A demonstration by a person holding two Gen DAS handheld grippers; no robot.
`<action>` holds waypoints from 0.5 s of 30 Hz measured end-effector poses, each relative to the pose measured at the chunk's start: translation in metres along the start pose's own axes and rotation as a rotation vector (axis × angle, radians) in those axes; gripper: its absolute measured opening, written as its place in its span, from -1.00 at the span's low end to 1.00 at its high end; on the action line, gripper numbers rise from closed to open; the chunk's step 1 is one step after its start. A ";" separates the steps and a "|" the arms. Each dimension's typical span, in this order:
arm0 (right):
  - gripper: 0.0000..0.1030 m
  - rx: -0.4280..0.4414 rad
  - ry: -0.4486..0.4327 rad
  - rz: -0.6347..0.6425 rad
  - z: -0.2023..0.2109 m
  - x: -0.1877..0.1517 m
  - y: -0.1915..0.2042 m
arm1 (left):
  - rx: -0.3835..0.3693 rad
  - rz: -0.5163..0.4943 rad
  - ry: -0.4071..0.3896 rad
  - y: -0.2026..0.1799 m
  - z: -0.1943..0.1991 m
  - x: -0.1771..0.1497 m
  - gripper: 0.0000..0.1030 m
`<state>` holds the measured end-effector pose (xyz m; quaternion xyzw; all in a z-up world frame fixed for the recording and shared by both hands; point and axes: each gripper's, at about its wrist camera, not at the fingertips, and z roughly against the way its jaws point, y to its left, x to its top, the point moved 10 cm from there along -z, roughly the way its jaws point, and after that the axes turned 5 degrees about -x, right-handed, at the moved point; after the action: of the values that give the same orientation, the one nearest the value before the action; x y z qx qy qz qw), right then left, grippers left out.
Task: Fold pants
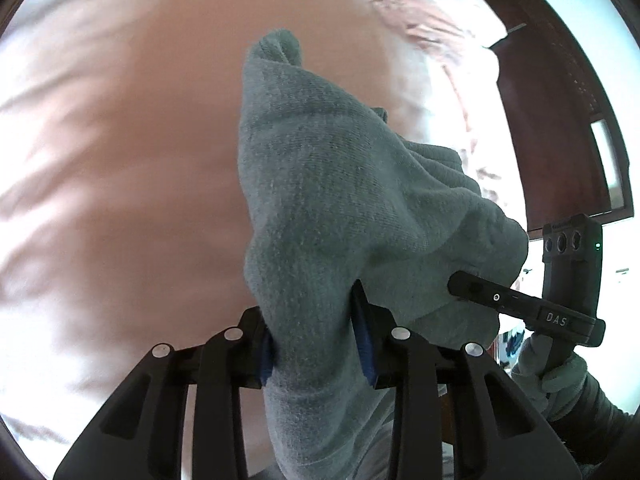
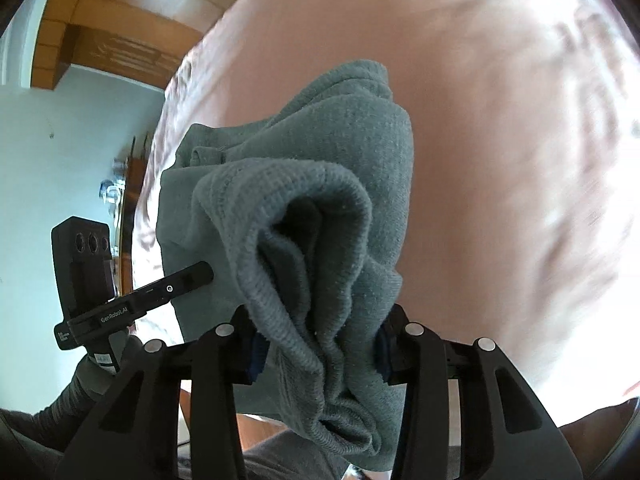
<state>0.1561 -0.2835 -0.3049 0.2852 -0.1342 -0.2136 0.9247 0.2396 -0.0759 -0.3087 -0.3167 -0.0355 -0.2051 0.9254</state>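
Grey-green knit pants hang bunched above a pink bedsheet. My left gripper is shut on one bunch of the pants fabric, which fills the gap between its blue pads. My right gripper is shut on another bunch, with the ribbed hem folded over it. The right gripper shows in the left wrist view, clamped on the cloth at the right. The left gripper shows in the right wrist view, at the cloth's left edge.
The pink bedsheet spreads below both grippers. A dark wooden headboard or door frame stands at the right. A wooden cabinet and a pale blue wall lie at the left. Gloved hands hold the grippers.
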 end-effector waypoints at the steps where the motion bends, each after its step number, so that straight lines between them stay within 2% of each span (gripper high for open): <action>1: -0.18 0.002 -0.009 0.001 0.011 0.008 -0.011 | 0.006 -0.012 -0.010 -0.017 -0.009 0.009 -0.36; 5: -0.18 -0.024 -0.053 0.007 0.061 0.056 -0.071 | -0.004 -0.013 -0.039 -0.081 -0.051 0.044 -0.36; 10: -0.18 -0.078 -0.125 -0.010 0.115 0.110 -0.146 | -0.034 -0.033 -0.037 -0.144 -0.110 0.088 -0.36; 15: -0.18 -0.102 -0.176 -0.063 0.150 0.143 -0.203 | -0.020 -0.095 -0.011 -0.197 -0.154 0.126 -0.36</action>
<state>0.1609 -0.5727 -0.2855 0.2220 -0.1946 -0.2735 0.9154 0.2653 -0.3542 -0.2936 -0.3248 -0.0537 -0.2472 0.9113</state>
